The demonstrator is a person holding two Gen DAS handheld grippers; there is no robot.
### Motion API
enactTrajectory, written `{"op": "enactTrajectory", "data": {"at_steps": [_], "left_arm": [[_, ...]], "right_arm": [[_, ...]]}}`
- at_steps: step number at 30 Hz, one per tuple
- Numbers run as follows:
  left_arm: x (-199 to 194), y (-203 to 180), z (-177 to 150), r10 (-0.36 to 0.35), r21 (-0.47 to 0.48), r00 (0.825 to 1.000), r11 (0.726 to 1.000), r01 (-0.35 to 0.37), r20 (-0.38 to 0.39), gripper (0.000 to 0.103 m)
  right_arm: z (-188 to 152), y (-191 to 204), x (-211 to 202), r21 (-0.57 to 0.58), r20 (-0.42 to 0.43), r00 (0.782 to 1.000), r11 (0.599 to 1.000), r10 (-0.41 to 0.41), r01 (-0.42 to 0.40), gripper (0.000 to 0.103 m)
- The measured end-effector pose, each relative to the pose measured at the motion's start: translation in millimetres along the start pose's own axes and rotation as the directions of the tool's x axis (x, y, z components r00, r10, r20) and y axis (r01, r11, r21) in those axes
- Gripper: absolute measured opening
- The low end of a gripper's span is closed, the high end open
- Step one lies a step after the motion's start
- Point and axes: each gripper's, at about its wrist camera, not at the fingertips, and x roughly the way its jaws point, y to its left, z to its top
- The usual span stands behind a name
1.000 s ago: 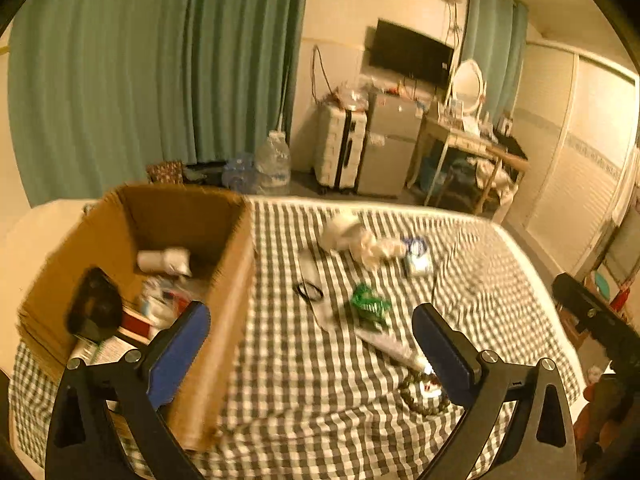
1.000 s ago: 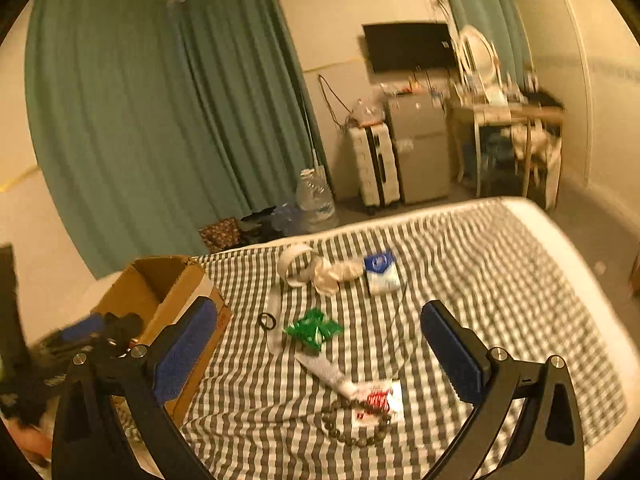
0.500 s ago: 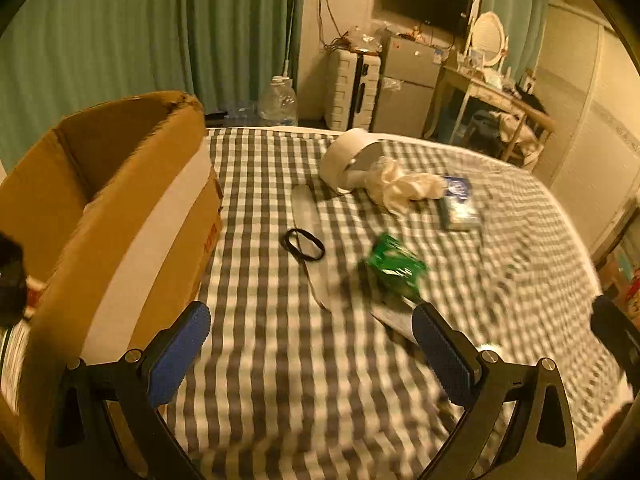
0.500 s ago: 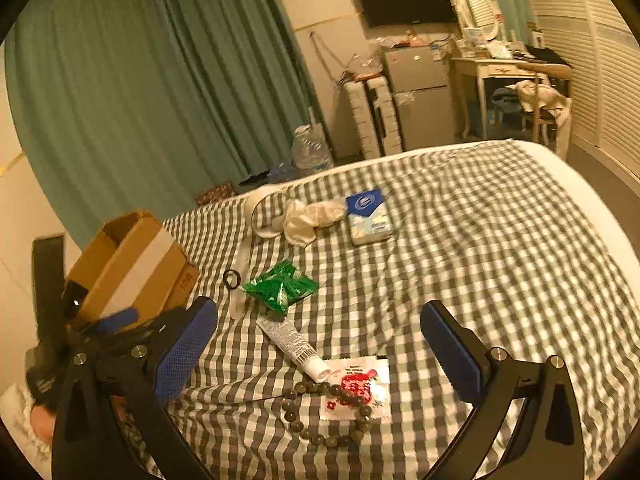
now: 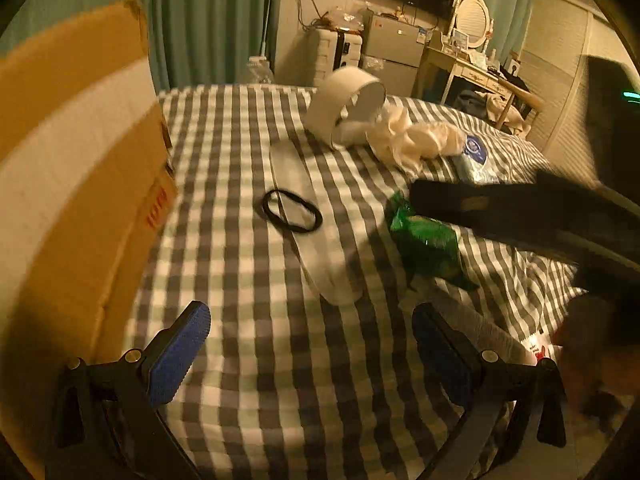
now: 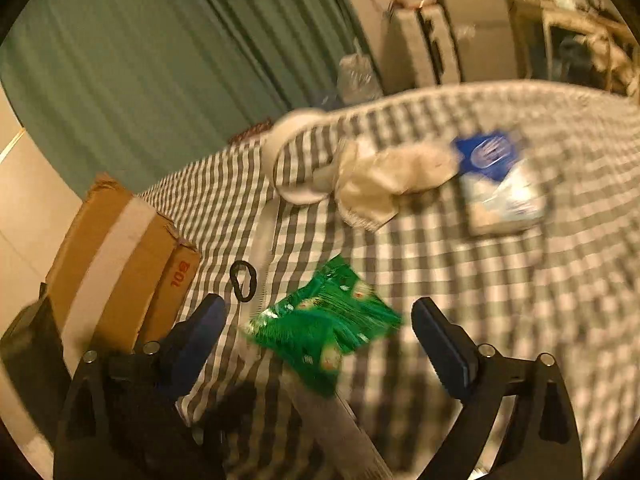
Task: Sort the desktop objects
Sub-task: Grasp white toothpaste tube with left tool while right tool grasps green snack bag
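My right gripper [image 6: 320, 306] is low over the checked cloth, jaws wide and closing. A green snack packet [image 6: 324, 328] lies between its pads, which do not touch it. A white tube [image 6: 332, 420] pokes out from under the packet. My left gripper [image 5: 310, 316] is open just above bare cloth, with nothing between its fingers. Ahead of it lie a black hair tie [image 5: 292, 212] on a pale strip [image 5: 320, 248] and the green packet [image 5: 424, 240]. The right gripper's dark body [image 5: 520, 216] reaches in over that packet.
The open cardboard box [image 5: 72, 180] stands close on the left. Farther back lie a white tape ring [image 5: 346, 108], a crumpled white cloth [image 5: 412, 140] and a blue tissue pack [image 6: 500, 184]. Curtains, a suitcase and a dressing table are behind.
Both grippers have dropped toward the cloth. The left one went from above the box to beside it. The right one came forward and down over the green packet, its jaws a little narrower.
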Motion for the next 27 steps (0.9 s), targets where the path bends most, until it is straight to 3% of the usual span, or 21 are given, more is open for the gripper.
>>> {"op": "enactTrajectory", "data": {"at_steps": [2,3,4,6,7,12,17,19,21,23,25,27], "left_arm": [[4,1,-2,-0.007,-0.015,1.0,1.0,0.006,-0.02,0.103],[6,2,-2,-0.011,-0.02,0.999,1.0,0.01,-0.035,0.103],[7,2,-3,-0.008,-0.026,0.999,1.0,0.007,-0.04,0.103],[6,1,-4,-0.007,-0.04,0.999,0.999,0.005,-0.043,0.103],[5,0,-4,-0.008,-0.047,0.999,0.999,0.006,-0.048,0.103],[-7,-25,-5,-0.053,-0.075,0.995,0.996,0.046,-0.089,0.103],[1,-66,-5,-0.054,-0.128,0.981,0.991,0.031,-0.185,0.103],[11,-80,-2,-0.035,-0.157,0.976,0.988,0.002,-0.214,0.089],[19,-89,3,-0.068,-0.177,0.974,0.984,0.03,-0.214,0.032],[26,-94,6,-0.101,-0.179,0.966,0.982,0.058,-0.239,0.021],[23,-95,7,-0.095,-0.186,0.967,0.981,0.051,-0.236,0.018],[17,-96,6,-0.104,-0.175,0.968,0.982,0.064,-0.229,0.017]], "right_arm": [[-3,0,14,-0.013,-0.04,0.998,0.999,-0.045,0.044,0.089],[-6,1,10,-0.035,0.001,0.998,0.998,-0.056,0.056,0.083],[-6,0,7,-0.04,0.008,0.998,0.998,-0.056,0.056,0.065],[-3,-6,-4,-0.025,0.008,0.998,0.998,-0.057,0.057,0.059],[-3,-9,-10,-0.023,0.011,0.998,0.997,-0.068,0.068,0.049],[-12,-27,-55,-0.031,0.044,0.986,0.986,-0.163,0.164,0.049],[-27,-56,-100,-0.003,0.076,0.946,0.949,-0.315,0.316,0.049],[-30,-67,-115,0.027,0.083,0.938,0.941,-0.337,0.336,0.049],[-36,-78,-126,0.075,0.09,0.936,0.94,-0.34,0.334,0.049],[-37,-89,-140,0.133,0.103,0.948,0.949,-0.301,0.286,0.049],[-41,-95,-146,0.175,0.123,0.957,0.955,-0.261,0.238,0.049],[-40,-95,-148,0.164,0.127,0.957,0.957,-0.263,0.241,0.049]]}}
